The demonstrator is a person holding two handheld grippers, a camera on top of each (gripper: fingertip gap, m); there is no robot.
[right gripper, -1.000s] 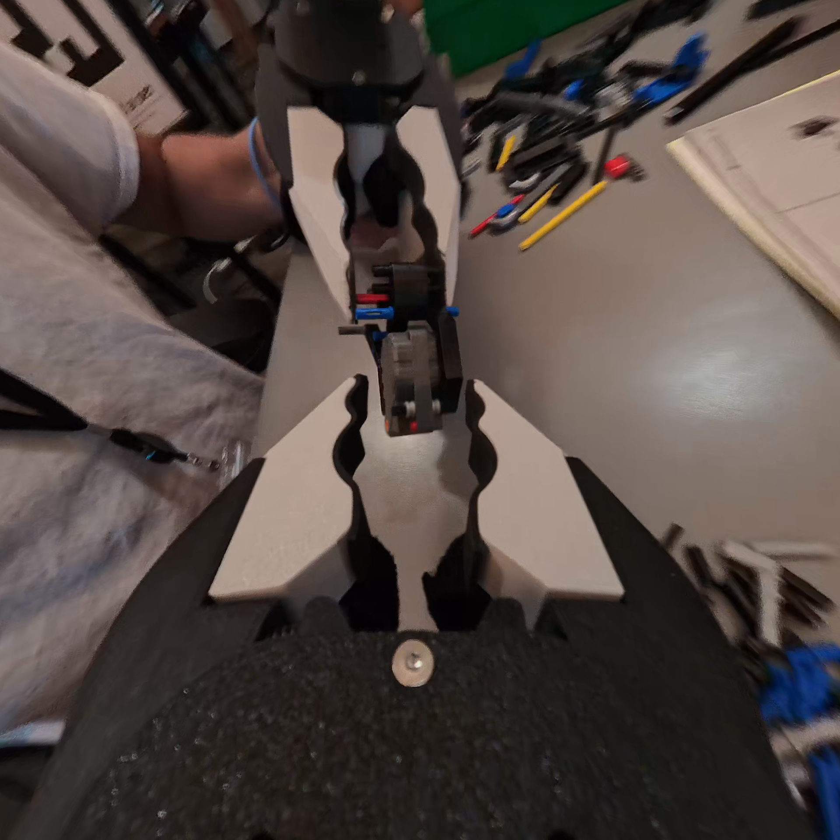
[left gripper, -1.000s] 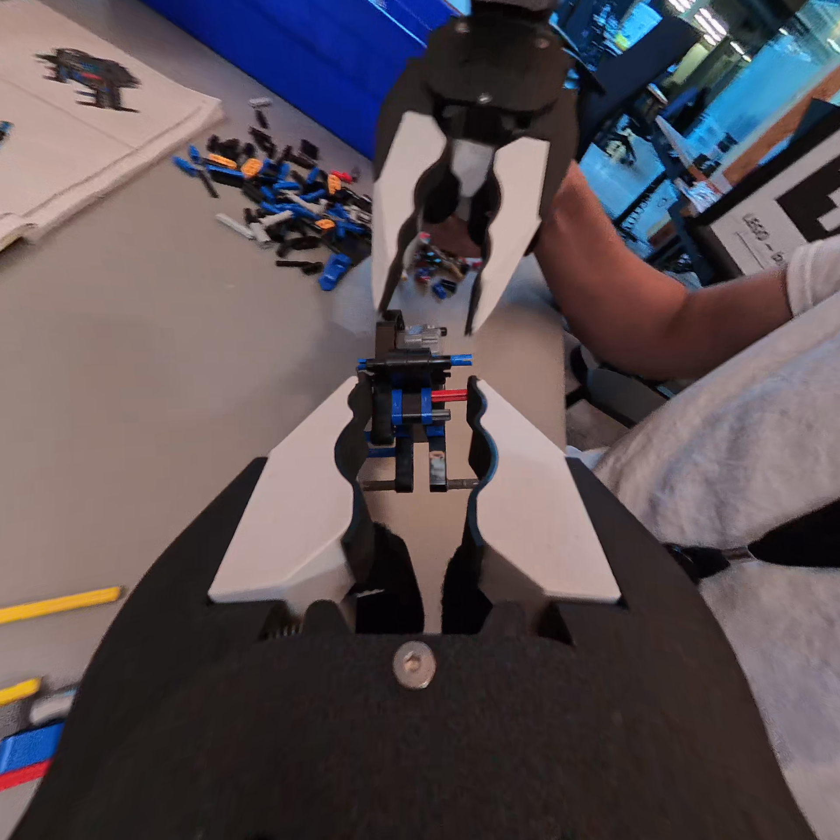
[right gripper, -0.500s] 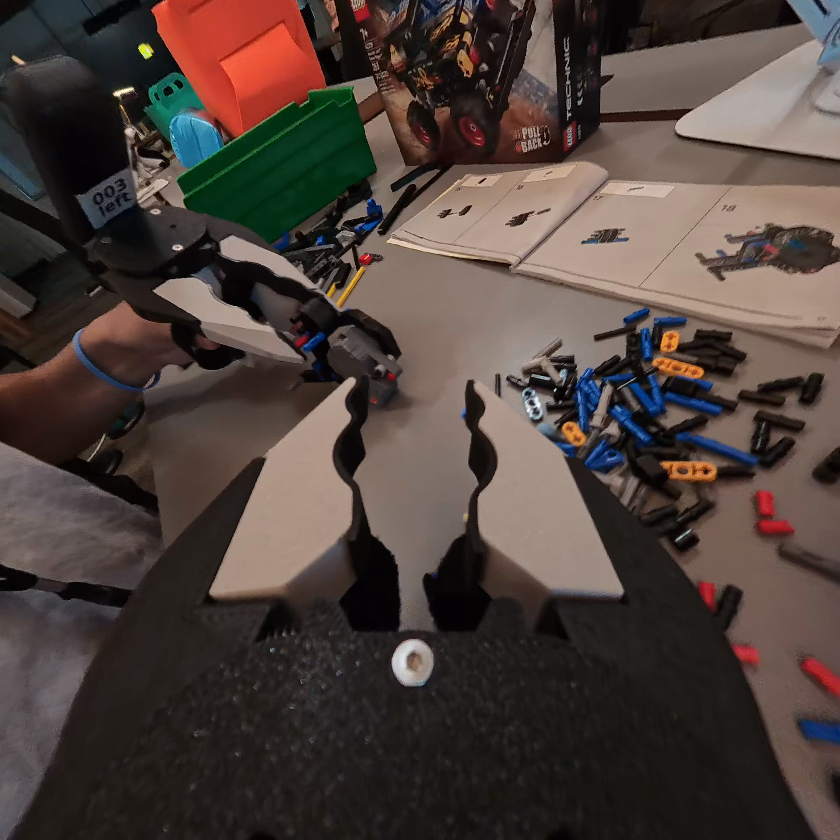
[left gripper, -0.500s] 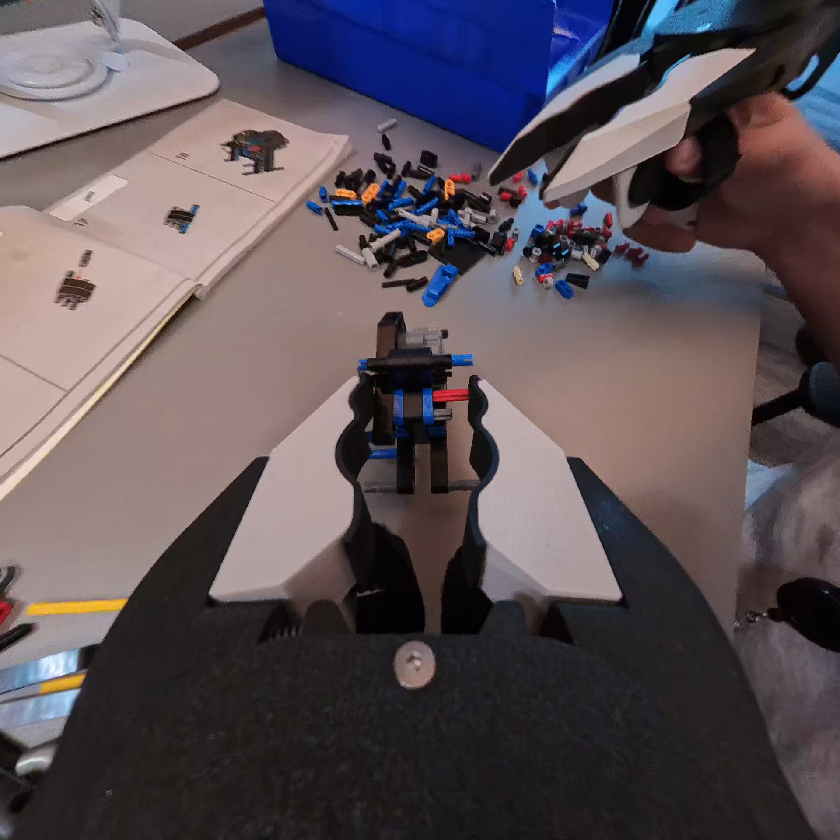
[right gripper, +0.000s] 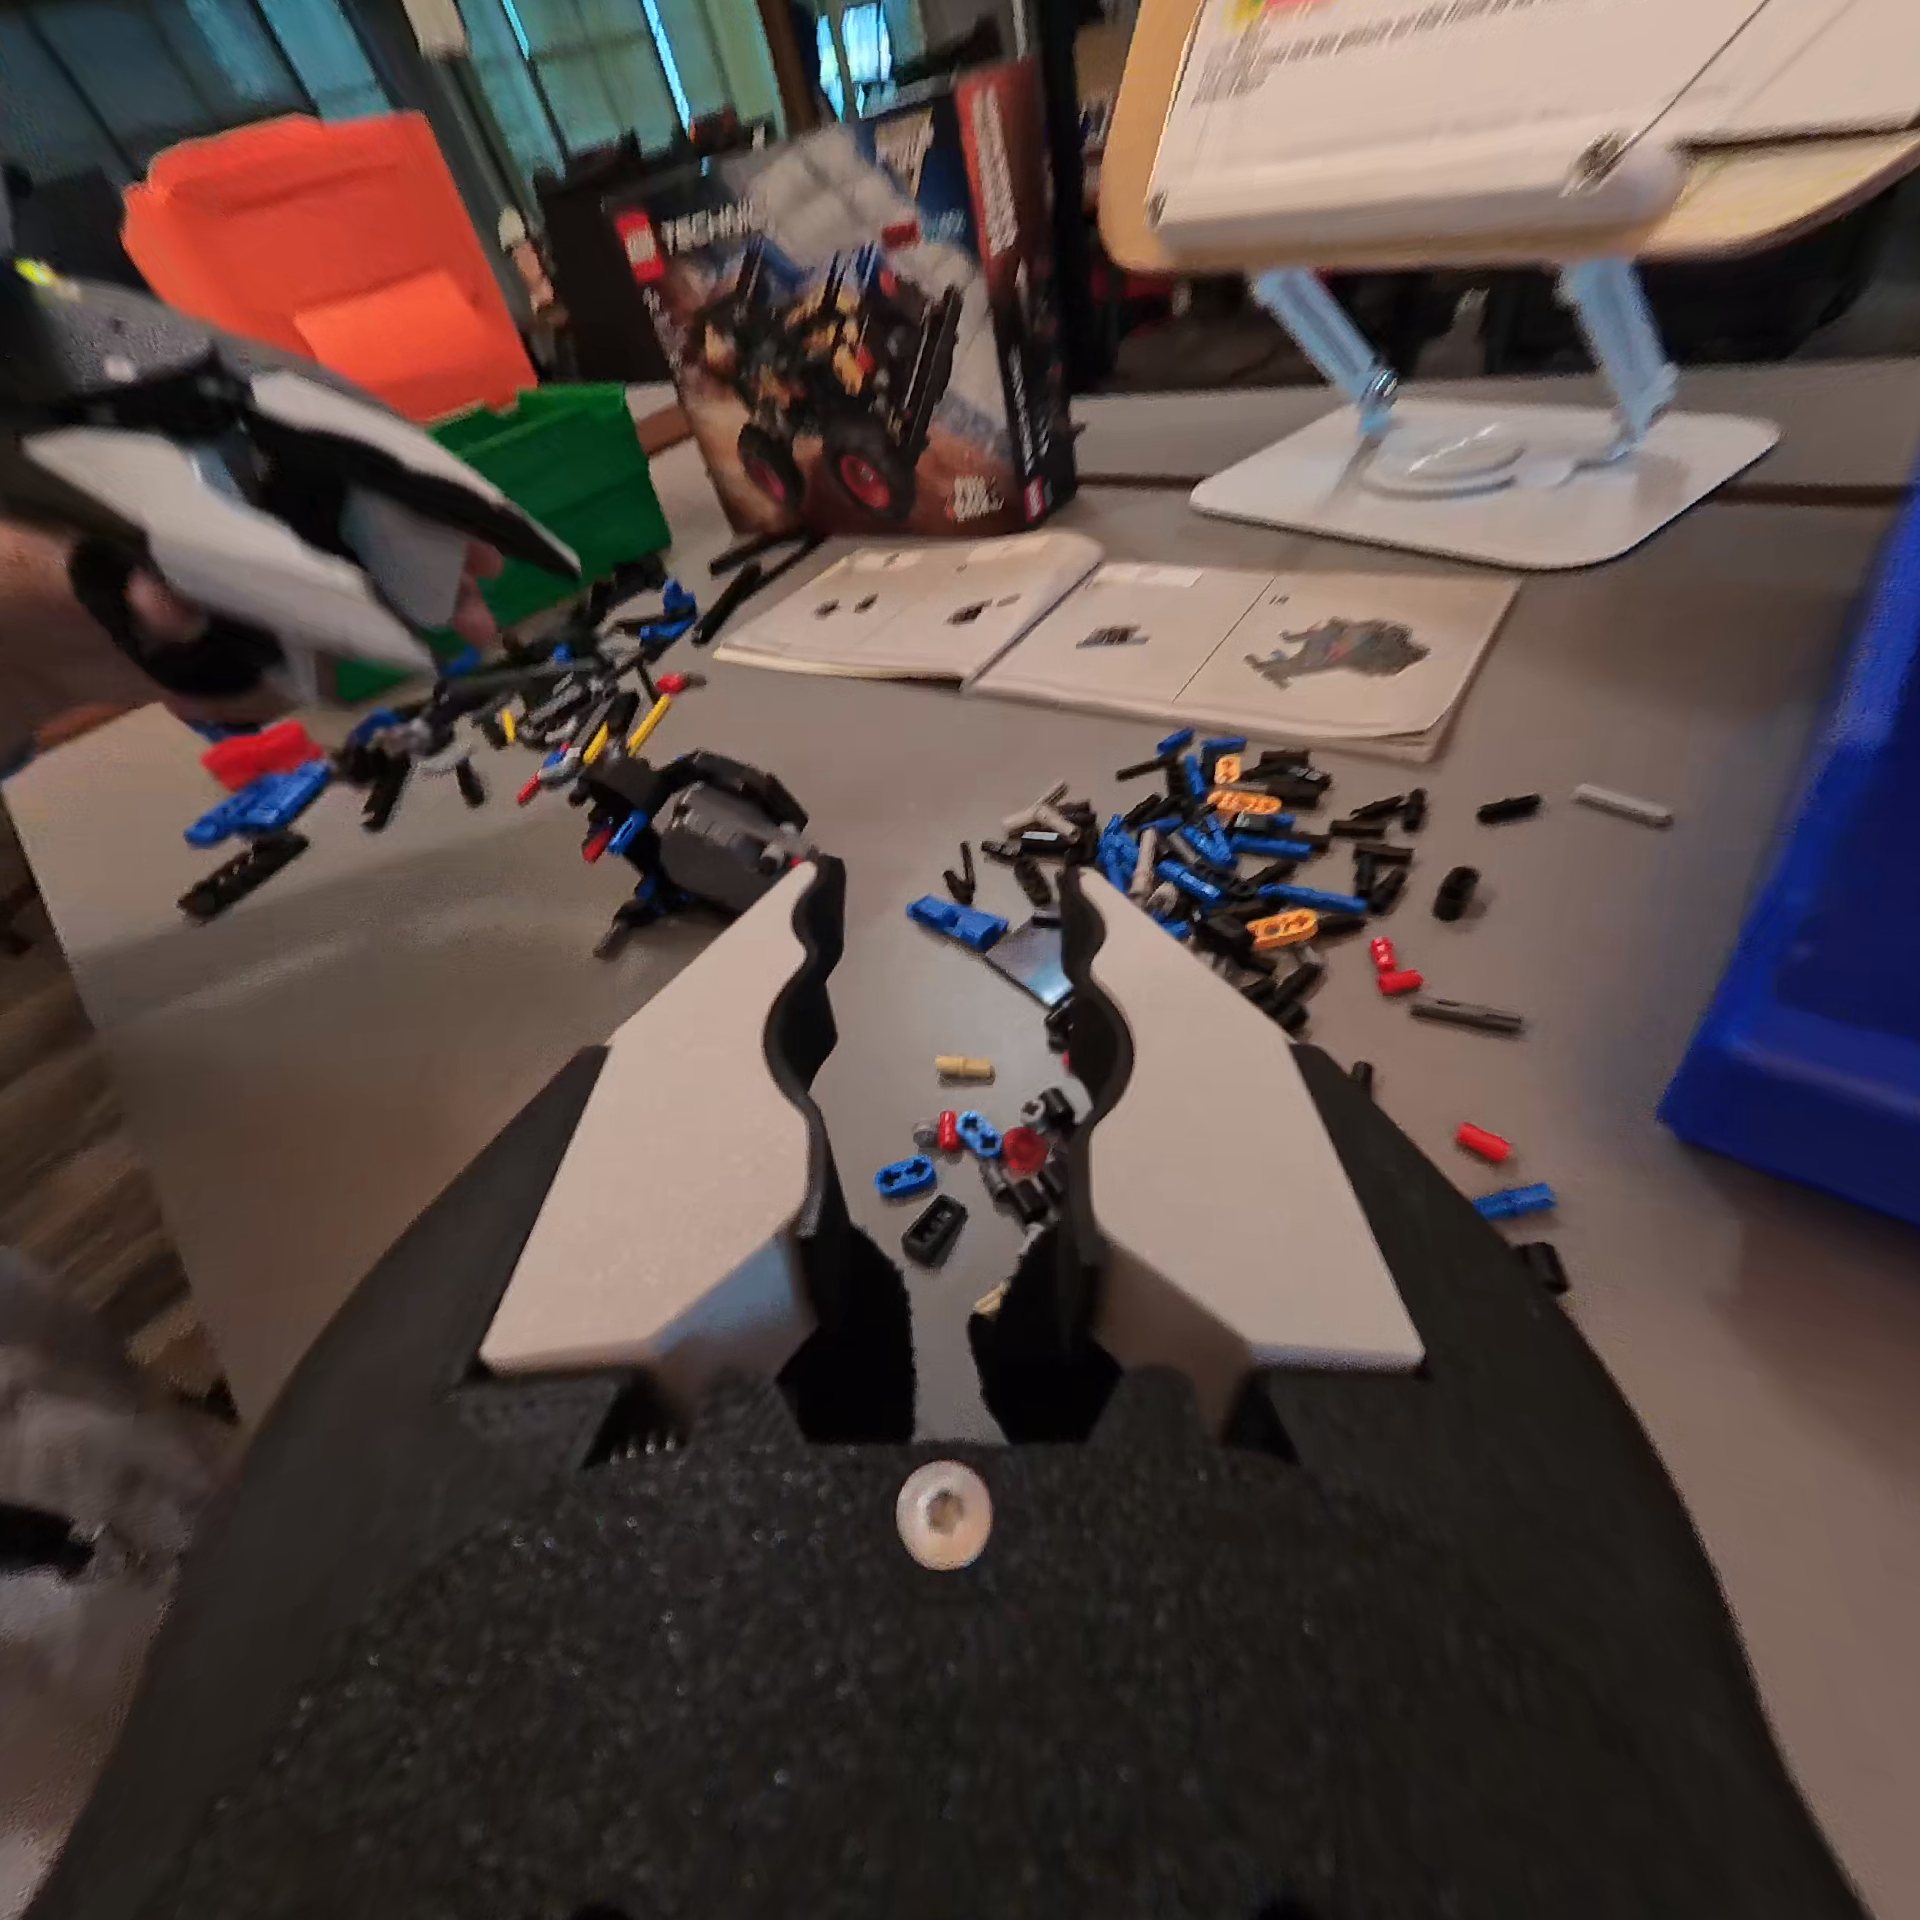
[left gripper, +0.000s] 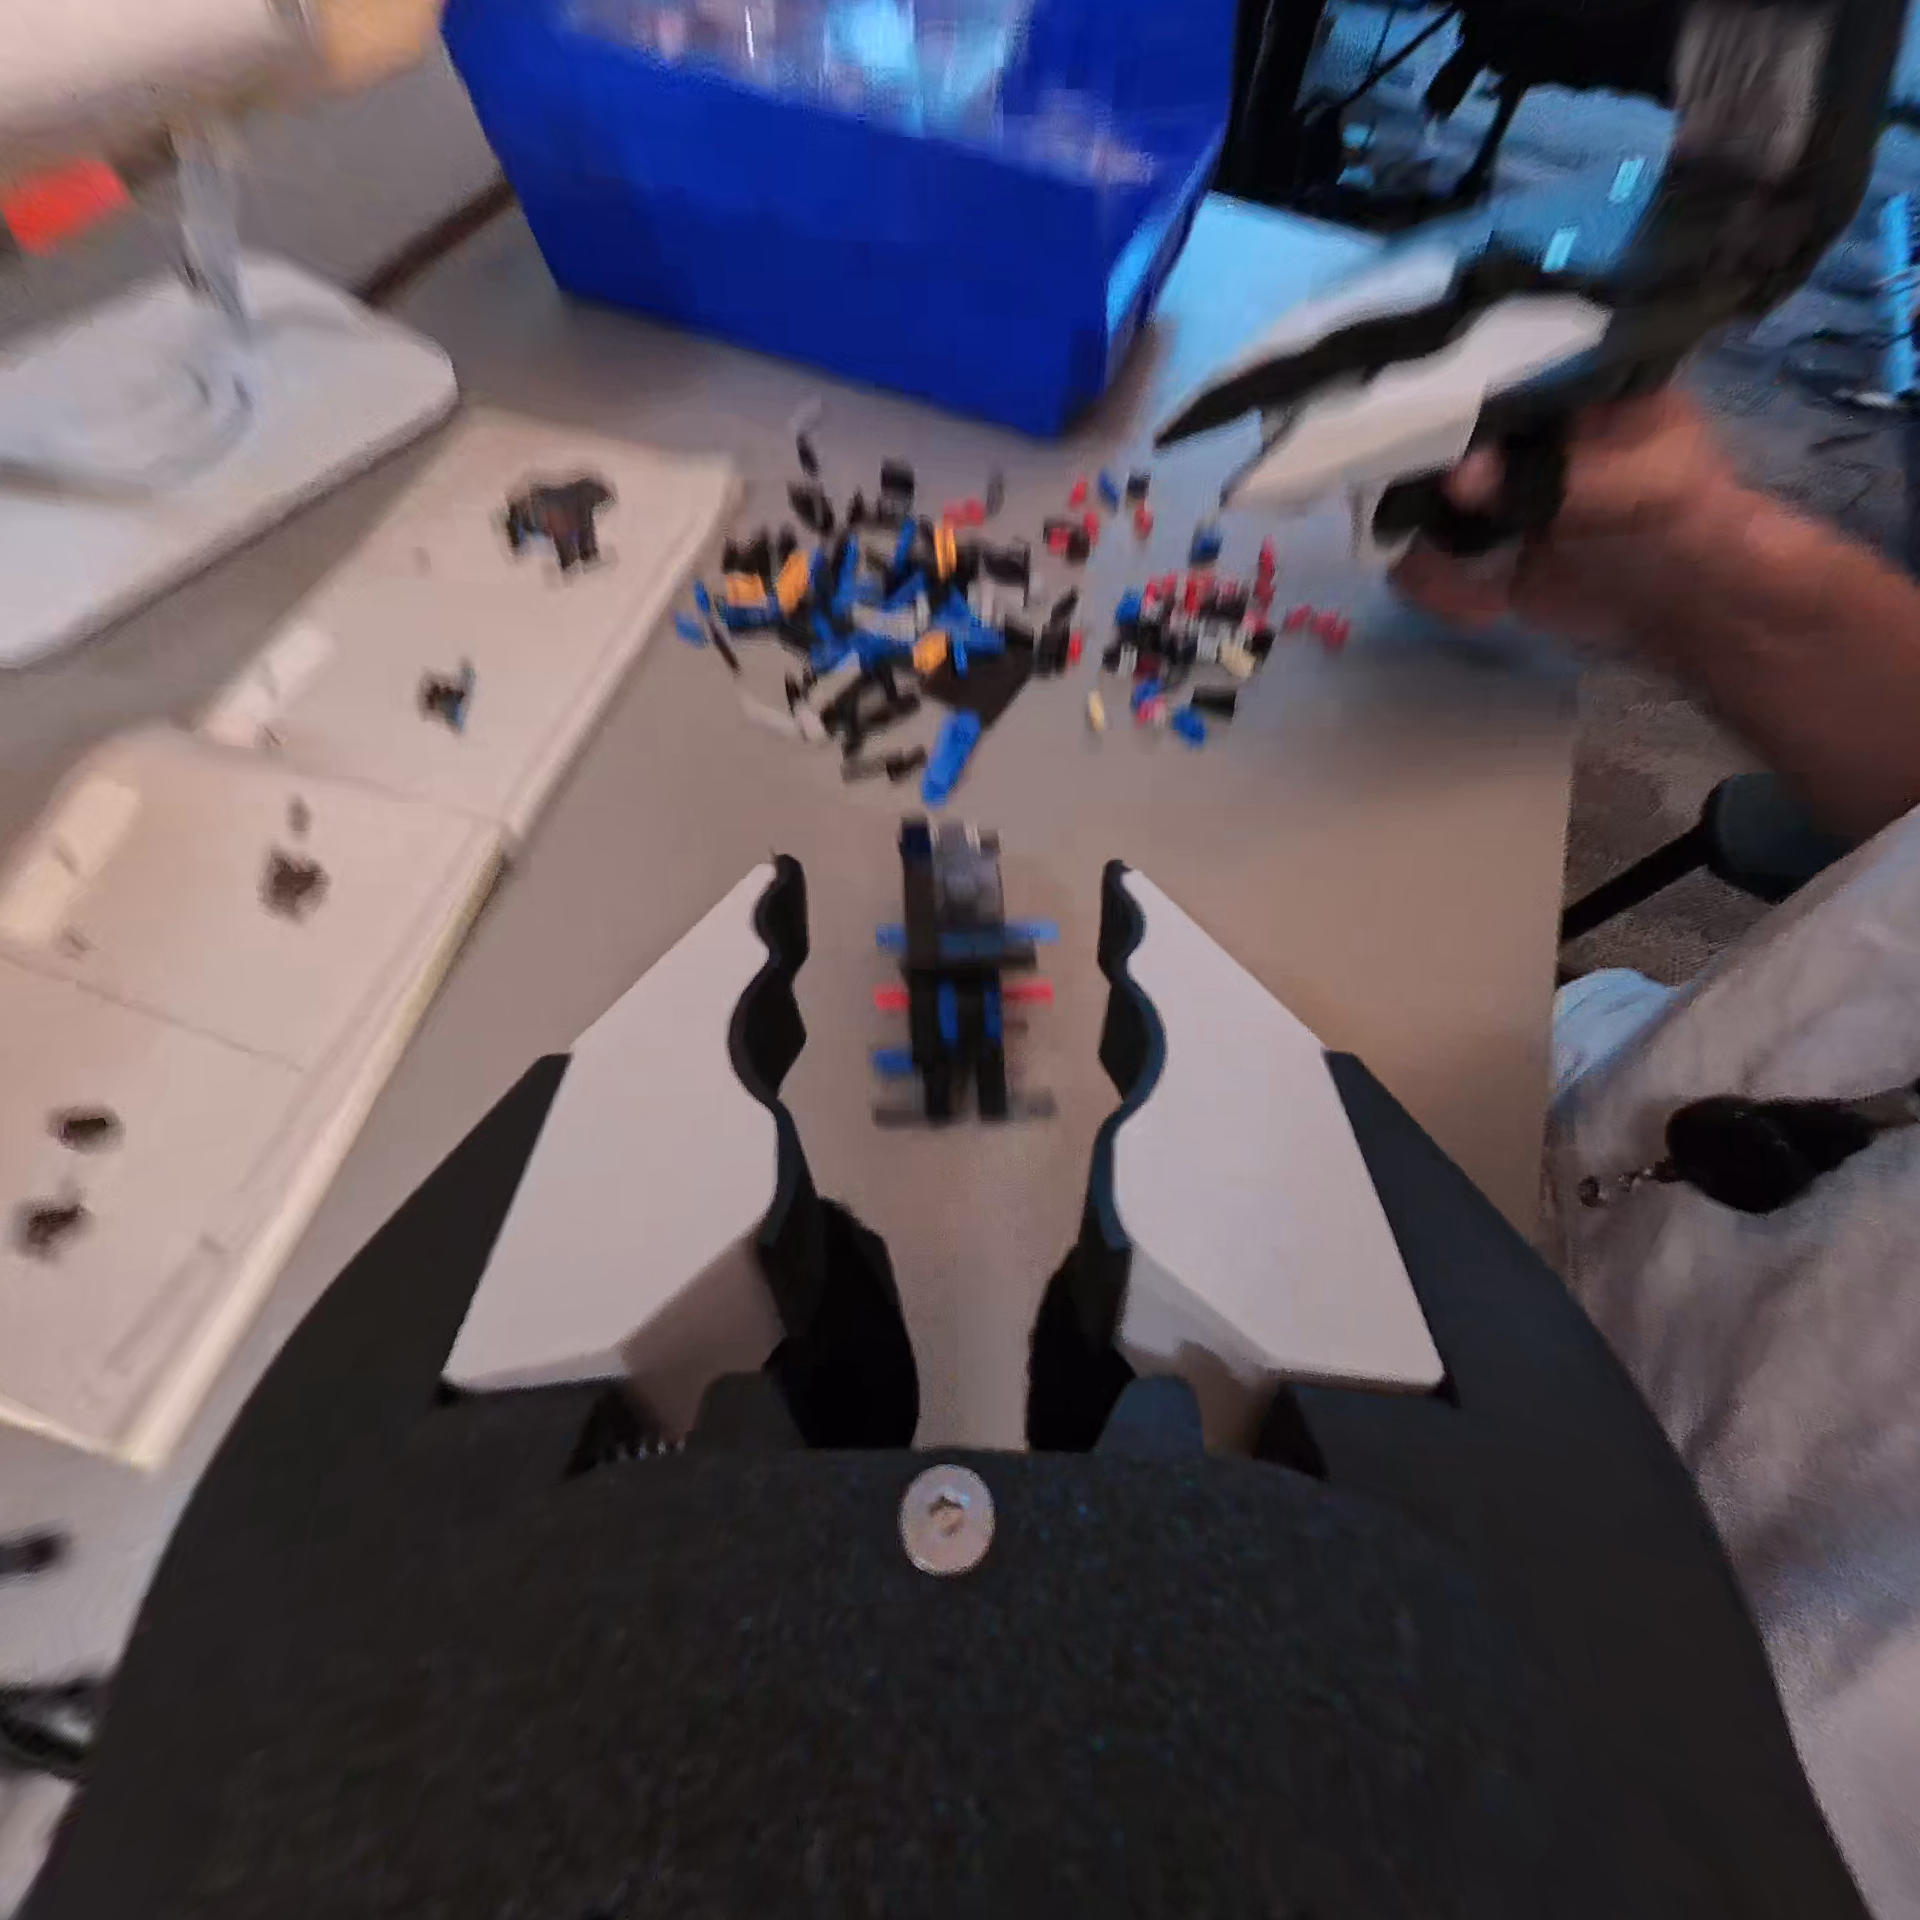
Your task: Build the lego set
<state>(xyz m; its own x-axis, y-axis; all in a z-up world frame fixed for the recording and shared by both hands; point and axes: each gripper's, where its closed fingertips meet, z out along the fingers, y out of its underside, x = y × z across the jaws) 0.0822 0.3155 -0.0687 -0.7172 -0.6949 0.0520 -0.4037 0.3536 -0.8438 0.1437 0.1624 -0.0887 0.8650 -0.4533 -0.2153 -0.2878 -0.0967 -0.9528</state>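
A small black, blue and grey lego assembly (left gripper: 961,997) lies on the grey table between and below my left gripper's (left gripper: 945,883) open fingers, untouched. It also shows in the right wrist view (right gripper: 696,831), left of my right gripper (right gripper: 945,883), which is open and empty above small loose pieces (right gripper: 977,1153). A pile of blue, black and orange pieces (right gripper: 1216,862) lies just beyond the right fingertip. The right gripper shows far right in the left wrist view (left gripper: 1392,395), the left gripper at the left in the right wrist view (right gripper: 312,520), raised above the table.
An open instruction booklet (right gripper: 1122,634) lies behind the piles. A blue bin (right gripper: 1818,935) stands at the right, a green bin (right gripper: 561,468) and the set's box (right gripper: 862,343) at the back. A white stand (right gripper: 1475,468) holds a board. More pieces (right gripper: 436,748) lie at the left.
My left gripper has opened and let go of the assembly, which now rests on the table. My right gripper has swung away to the right over the loose pieces.
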